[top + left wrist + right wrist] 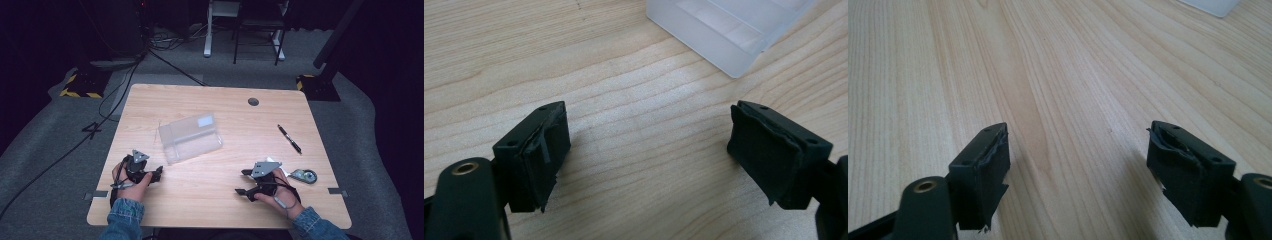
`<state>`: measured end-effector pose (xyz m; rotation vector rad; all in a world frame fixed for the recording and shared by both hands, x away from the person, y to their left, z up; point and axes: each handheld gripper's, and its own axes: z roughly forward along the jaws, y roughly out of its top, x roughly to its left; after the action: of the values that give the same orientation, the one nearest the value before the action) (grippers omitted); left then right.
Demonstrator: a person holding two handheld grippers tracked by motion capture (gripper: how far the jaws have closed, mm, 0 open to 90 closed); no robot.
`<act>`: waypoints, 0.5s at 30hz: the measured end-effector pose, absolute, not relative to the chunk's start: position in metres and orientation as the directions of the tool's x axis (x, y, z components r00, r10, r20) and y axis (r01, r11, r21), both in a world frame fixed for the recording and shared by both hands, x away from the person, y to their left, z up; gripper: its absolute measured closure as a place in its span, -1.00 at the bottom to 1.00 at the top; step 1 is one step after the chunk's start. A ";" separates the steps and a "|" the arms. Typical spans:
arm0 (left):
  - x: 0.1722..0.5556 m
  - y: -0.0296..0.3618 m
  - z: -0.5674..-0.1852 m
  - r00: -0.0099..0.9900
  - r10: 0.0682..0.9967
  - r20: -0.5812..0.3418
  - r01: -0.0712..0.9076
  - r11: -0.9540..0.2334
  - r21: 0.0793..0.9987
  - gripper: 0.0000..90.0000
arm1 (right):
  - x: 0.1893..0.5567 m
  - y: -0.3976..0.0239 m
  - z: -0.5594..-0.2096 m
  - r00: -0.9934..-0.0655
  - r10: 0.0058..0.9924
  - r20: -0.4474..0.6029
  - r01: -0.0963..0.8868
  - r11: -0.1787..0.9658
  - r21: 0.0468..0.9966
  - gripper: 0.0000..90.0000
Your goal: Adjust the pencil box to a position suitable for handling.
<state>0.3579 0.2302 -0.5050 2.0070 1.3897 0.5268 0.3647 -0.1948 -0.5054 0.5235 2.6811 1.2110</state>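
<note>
While both hands sit at the near edge of the table [210, 200], neither one has anything in it. The left gripper [159, 173] is down at the near left, held in a hand coming out of a denim sleeve [122, 214], and its jaws stand apart with only bare wood between them. You can see that pretty clearly in the left gripper view, where the black pads [544, 160] are spread wide over the wood grain. The right gripper [242, 182] is at the near right, pointing toward the left, jaws also wide apart and holding nothing; the right gripper view has plain tabletop between the two pads [990, 175].

Just right of the right hand there's a small round tape measure looking thing [304, 175] lying flat on the table, hard to say exactly what it is.

Further out, roughly mid-table and a bit left of centre, lies the clear plastic case [190, 137], flat and turned at an angle. It's the closest thing to the left gripper, near but not touching, and its frosted corner [736, 35] pokes into the top of the left gripper view.

Over on the right side a black pen [289, 138] lies diagonally, well apart from the case. At the far edge there's a round cable hole [253, 101].
</note>
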 end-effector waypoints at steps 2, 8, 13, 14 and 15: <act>0.358 0.231 -0.505 0.364 0.931 -0.028 0.677 -0.244 0.694 -0.62 | 0.365 -0.195 -0.505 -0.929 0.369 0.004 0.247 0.614 0.750 -0.44; 0.353 0.236 -0.499 0.343 0.939 -0.030 0.681 -0.227 0.696 -0.48 | 0.366 -0.196 -0.505 -0.933 0.359 0.004 0.241 0.617 0.749 -0.44; 0.353 0.237 -0.490 0.343 0.938 -0.046 0.663 -0.208 0.719 -0.50 | 0.366 -0.195 -0.505 -0.933 0.359 0.002 0.240 0.618 0.748 -0.44; 0.353 0.237 -0.487 0.345 0.937 -0.048 0.656 -0.205 0.726 -0.51 | 0.366 -0.195 -0.505 -0.933 0.359 0.002 0.239 0.619 0.748 -0.44; 0.354 0.236 -0.485 0.347 0.937 -0.046 0.653 -0.205 0.729 -0.51 | 0.366 -0.195 -0.505 -0.933 0.359 0.001 0.239 0.619 0.748 -0.44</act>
<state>0.3539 0.2356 -0.4848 1.9470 1.3850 0.5463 0.3662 -0.1952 -0.5053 0.5001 2.6904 1.2110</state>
